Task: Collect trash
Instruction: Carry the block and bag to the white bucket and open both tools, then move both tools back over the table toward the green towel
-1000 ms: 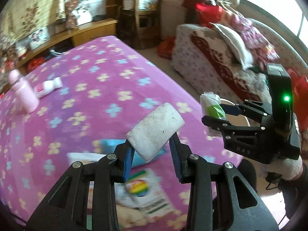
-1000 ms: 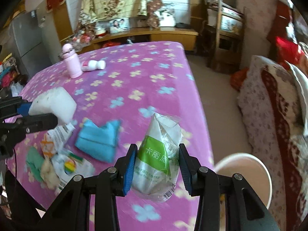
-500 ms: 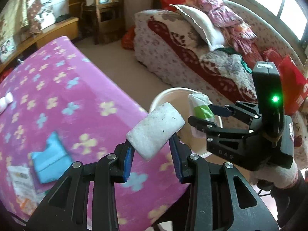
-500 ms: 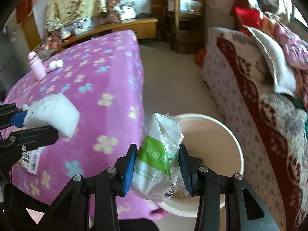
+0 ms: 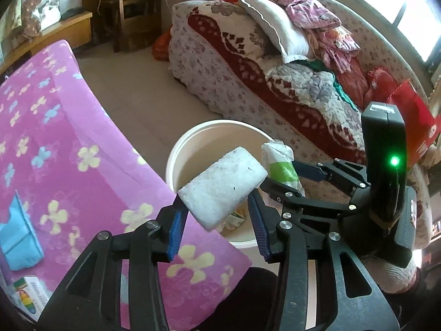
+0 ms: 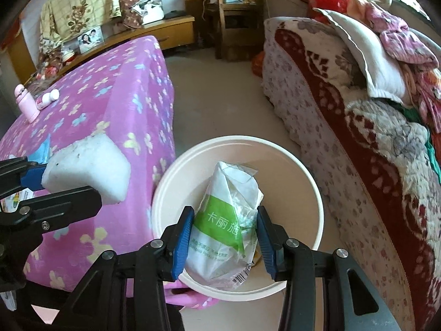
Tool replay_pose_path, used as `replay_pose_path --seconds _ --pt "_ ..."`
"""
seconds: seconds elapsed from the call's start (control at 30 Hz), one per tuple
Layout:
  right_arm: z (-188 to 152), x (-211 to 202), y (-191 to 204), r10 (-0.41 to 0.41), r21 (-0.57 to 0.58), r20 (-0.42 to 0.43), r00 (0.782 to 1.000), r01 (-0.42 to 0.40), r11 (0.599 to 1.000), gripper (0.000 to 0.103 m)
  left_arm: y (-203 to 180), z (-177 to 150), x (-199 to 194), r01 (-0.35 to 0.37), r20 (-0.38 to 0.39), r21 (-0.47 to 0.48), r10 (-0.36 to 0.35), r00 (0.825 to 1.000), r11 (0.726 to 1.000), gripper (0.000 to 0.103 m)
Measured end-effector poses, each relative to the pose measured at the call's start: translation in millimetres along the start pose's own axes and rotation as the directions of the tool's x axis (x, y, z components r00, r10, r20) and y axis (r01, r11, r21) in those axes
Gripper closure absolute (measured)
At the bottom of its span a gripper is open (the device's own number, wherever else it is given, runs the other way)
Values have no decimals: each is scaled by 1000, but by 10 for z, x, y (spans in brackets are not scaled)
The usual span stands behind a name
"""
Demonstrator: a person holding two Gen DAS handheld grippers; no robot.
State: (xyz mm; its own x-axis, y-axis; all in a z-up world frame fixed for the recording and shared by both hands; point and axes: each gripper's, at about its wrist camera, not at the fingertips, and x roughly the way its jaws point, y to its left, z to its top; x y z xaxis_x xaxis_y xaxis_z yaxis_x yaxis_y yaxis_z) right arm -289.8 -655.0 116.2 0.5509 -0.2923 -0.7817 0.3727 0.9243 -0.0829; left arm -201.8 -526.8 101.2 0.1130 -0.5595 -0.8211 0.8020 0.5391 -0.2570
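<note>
A white foam block sits tilted between the blue pads of my left gripper. The jaws are opening, but both pads still touch the block. It hangs over the near left rim of the cream round bin on the floor. My right gripper is shut on a crumpled white and green plastic packet, directly above the bin. In the right wrist view the left gripper and foam block are at the left, by the table edge. Some trash lies in the bin.
The table with the pink flowered cloth stands just left of the bin. A blue cloth and a printed wrapper lie on it. A pink bottle and a white bottle are at its far end. A sofa is beyond the bin.
Both grippers have carried their loads off the table, rightward and down, to above the bin. The left jaws stand a little wider than before; the foam block has not dropped.
</note>
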Motion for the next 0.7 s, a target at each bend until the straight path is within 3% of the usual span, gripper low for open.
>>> replay_pose_path --seconds 0.07,0.23,0.5,0.7 --pt "-11 25 -46 -6 13 -5 1000 6 1000 50 -8 8 39 -3 1 4 3 1000 1000 57" --pt "-17 78 -166 -28 51 -15 999 29 998 47 18 -14 90 -5 -10 7 5 1000 1000 47" --pt "-30 72 -217 -31 75 -21 999 32 997 46 44 -54 83 -22 -15 11 22 1000 1000 46" --pt "-40 44 -165 -26 68 -11 1000 27 997 46 90 -115 -62 -80 29 18 80 996 997 46"
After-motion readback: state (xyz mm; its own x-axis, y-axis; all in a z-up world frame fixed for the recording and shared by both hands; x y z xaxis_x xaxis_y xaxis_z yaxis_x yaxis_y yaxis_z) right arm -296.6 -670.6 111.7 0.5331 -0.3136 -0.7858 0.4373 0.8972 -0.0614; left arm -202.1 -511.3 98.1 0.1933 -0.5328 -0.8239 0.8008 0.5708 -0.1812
